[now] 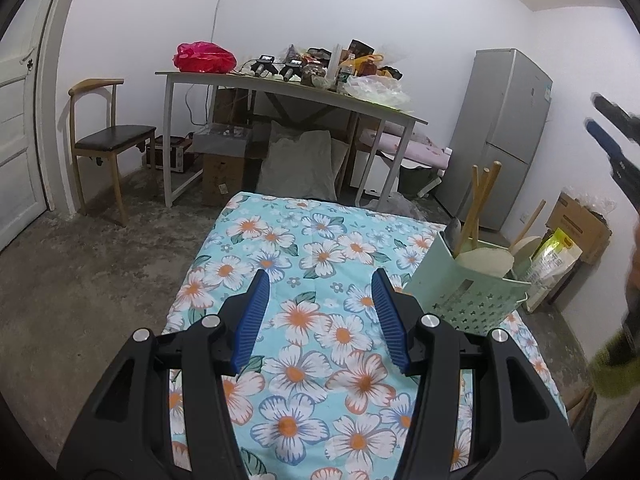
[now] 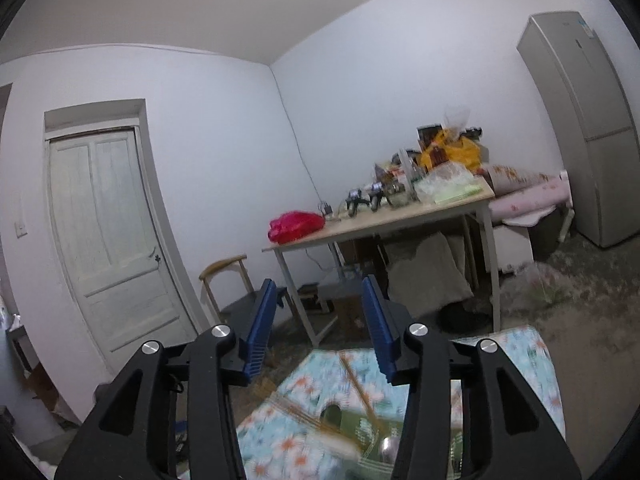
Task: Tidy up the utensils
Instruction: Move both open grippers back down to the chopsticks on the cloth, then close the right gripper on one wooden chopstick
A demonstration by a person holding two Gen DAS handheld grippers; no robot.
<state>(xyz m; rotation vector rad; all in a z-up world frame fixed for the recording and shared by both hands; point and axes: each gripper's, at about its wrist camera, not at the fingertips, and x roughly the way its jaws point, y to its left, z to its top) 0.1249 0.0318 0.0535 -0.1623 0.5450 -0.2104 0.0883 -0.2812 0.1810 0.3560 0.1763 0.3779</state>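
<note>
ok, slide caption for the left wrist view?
Open left tool over floral cloth; green basket holds wooden utensils.

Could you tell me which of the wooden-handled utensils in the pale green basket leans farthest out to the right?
The lone wooden handle by the pale green perforated plastic basket's right side; the other three handles stand bunched, nearly upright, at its back-left.

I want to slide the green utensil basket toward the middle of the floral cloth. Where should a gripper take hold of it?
Grip the green basket by its top rim on the near left wall, coming down from above. That edge is thin, straight and bare; the wooden handles lean toward the far side, probably clear of the fingers.
</note>
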